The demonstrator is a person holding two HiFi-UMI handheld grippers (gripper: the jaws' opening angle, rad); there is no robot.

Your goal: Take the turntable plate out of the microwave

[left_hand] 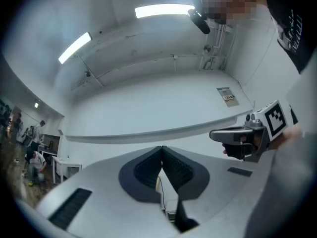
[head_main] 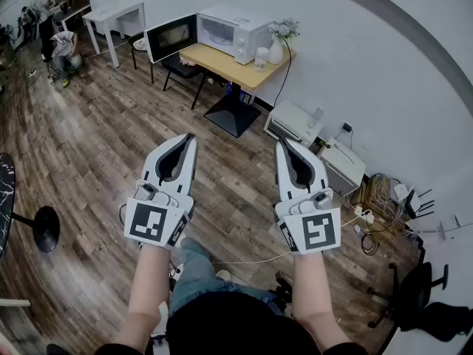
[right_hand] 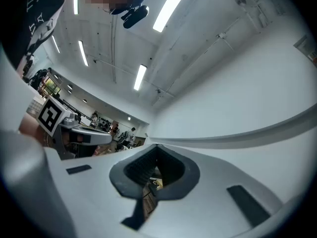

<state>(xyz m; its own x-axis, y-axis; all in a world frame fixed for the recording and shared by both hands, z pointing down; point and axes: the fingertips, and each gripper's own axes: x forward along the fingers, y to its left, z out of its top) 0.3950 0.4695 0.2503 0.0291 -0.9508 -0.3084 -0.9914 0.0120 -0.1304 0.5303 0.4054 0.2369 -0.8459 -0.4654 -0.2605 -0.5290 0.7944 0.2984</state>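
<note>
Head view, from well back across the wooden floor: left gripper [head_main: 190, 139] and right gripper [head_main: 281, 146] raised side by side, jaws pressed together on both, nothing between them. Far off on the wooden worktop [head_main: 222, 66], the white microwave [head_main: 235, 29] with its door [head_main: 171, 37] swung open to the left; turntable plate presumably inside the cavity, too small to make out from this far. Plenty to go wrong from here. Reaching in with jaws shut would only push the plate against the back wall, so open them before entry. Likely glass and smooth: a pinch on the rim alone could let it tilt, slide out of the pads and strike the cavity lip or the floor. Open door close on the left of the approach: easy to clip with the left gripper and jolt the whole oven. White vase [head_main: 276, 50] of flowers and a small jar [head_main: 261, 59] just beside the microwave on its right: easy to topple with the right gripper on the way out. Underfoot, printers [head_main: 292, 123] along the wall and loose cables [head_main: 367, 237] on the floor off to the right: a trip hazard if the walk drifts that way.
</note>
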